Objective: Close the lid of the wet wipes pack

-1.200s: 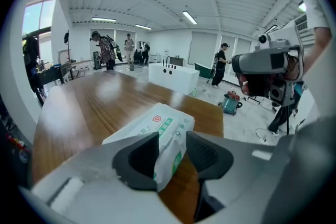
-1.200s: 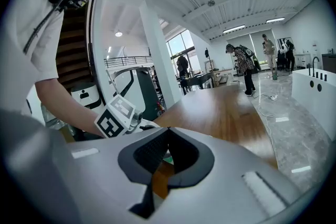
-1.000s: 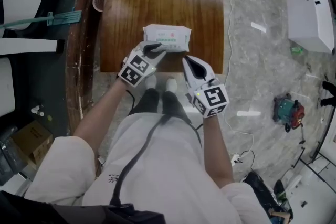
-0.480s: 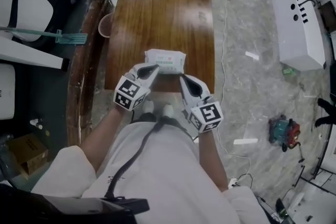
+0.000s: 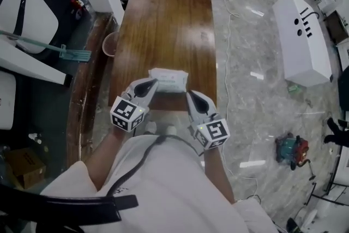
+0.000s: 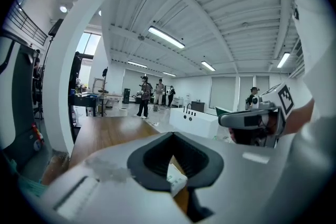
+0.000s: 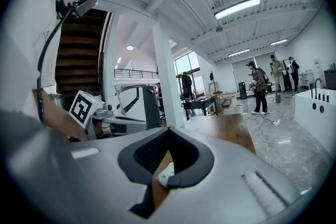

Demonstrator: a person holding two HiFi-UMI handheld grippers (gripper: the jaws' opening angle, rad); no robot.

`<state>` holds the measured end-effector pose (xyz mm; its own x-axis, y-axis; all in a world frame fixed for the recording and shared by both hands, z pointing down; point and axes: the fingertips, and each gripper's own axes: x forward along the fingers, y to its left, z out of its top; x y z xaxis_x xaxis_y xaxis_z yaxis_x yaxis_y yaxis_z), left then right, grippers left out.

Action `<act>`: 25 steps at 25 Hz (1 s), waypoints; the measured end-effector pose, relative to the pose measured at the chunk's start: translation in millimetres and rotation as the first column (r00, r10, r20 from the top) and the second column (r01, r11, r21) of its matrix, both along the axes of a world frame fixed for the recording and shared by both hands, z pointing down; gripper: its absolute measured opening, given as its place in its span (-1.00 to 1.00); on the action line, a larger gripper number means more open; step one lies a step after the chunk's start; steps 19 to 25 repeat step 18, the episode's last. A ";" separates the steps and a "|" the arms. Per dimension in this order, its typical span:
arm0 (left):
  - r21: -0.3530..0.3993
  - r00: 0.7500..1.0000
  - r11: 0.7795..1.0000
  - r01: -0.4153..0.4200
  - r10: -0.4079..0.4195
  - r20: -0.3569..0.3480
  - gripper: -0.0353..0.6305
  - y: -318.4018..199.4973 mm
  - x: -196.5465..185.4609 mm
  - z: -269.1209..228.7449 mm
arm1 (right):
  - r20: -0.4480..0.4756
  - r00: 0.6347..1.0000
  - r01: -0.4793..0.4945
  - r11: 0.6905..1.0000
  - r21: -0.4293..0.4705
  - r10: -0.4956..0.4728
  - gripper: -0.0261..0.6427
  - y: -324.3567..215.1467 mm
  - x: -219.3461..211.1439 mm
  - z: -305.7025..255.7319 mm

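The white wet wipes pack with a green label lies on the wooden table, close to its near edge. Its lid is too small to make out. My left gripper hovers at the pack's near left corner, jaws shut and empty. My right gripper hangs just off the pack's near right corner, also shut on nothing. In the left gripper view the closed jaws point nearly level, and a corner of the pack shows below them. The right gripper view shows the same: shut jaws, with a bit of the pack beneath.
A small bin and a mop stand left of the table. On the floor to the right are a white cabinet, loose cables and a red-green tool. People stand beyond the table's far end.
Both grippers have risen off the pack and drawn back toward me. The left gripper, which rested on the pack with jaws apart, is shut now. The pack stayed in place.
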<state>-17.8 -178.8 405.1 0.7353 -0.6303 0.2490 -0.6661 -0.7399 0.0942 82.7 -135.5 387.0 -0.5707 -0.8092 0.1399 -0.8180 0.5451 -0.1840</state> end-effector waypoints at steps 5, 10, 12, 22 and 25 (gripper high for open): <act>0.010 0.999 0.999 0.034 -0.034 -0.011 -0.88 2.6 -7.8 -6.5 | -0.013 1.000 0.009 1.000 0.020 -0.008 -0.90 -1.1 -0.1 -10.9; 0.013 0.999 0.999 0.045 -0.045 -0.016 -0.88 3.7 -11.5 -5.6 | -0.026 1.000 0.017 1.000 0.018 -0.016 -0.90 -0.9 -1.5 -9.5; 0.010 0.999 0.999 0.046 -0.046 -0.017 -0.88 3.4 -13.3 -3.7 | -0.032 0.999 0.021 1.000 0.014 -0.020 -0.90 -1.3 -3.4 -7.6; 0.002 0.999 0.999 0.038 -0.038 -0.014 -0.88 2.0 -13.8 0.2 | -0.041 0.999 0.016 1.000 0.005 -0.016 -0.90 -4.5 -3.2 -4.2; 0.002 0.999 0.999 0.038 -0.038 -0.014 -0.88 2.0 -13.8 0.2 | -0.041 0.999 0.016 1.000 0.005 -0.016 -0.90 -4.5 -3.2 -4.2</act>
